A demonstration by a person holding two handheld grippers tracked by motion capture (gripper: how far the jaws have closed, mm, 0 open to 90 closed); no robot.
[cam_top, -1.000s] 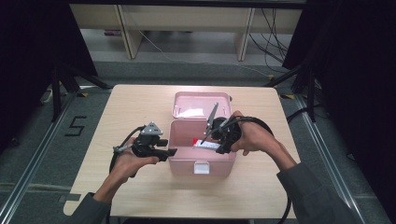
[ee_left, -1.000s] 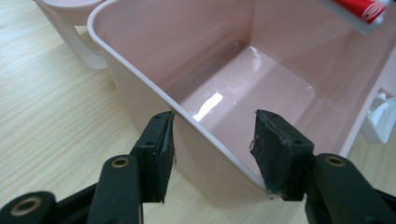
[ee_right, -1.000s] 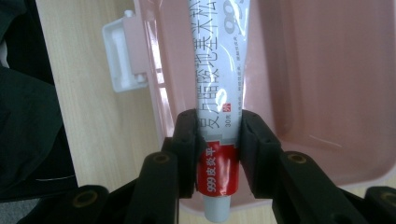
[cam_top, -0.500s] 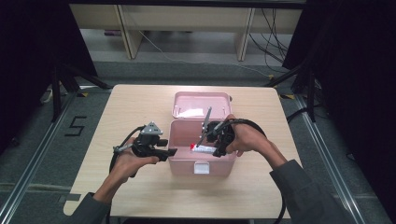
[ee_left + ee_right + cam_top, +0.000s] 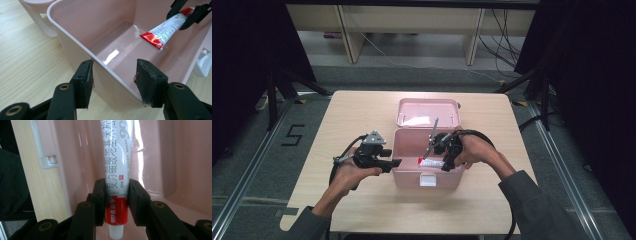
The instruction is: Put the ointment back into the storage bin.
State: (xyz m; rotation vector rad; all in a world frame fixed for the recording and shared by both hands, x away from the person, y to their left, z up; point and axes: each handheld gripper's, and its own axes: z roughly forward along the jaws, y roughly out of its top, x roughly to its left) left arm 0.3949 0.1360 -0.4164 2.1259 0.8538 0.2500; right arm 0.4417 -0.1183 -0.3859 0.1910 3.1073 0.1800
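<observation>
Two grippers work at one pink box (image 5: 427,167) on a wooden table (image 5: 352,115). At the left of the high view, a "5" (image 5: 294,135) is marked on the floor beside the table. Next comes the left gripper (image 5: 393,163), held at the box's left wall; in the left gripper view its jaws stand about half open, one pad outside the wall (image 5: 112,82) and one inside, neither pad pressing on it. The box has its lid (image 5: 428,113) open and tipped back, a white latch (image 5: 428,180) on its front, and a bare, glossy floor inside.

Further right, the right gripper (image 5: 432,161) reaches into the box and is clamped on a tube (image 5: 117,182), gripping it near the cap end. The tube is white with a red band; its print reads "999" along with Chinese characters and "30" followed by a character. In the left gripper view the tube (image 5: 163,31) hangs slanted above the box floor, its crimped red end lowest and not touching the bottom.
</observation>
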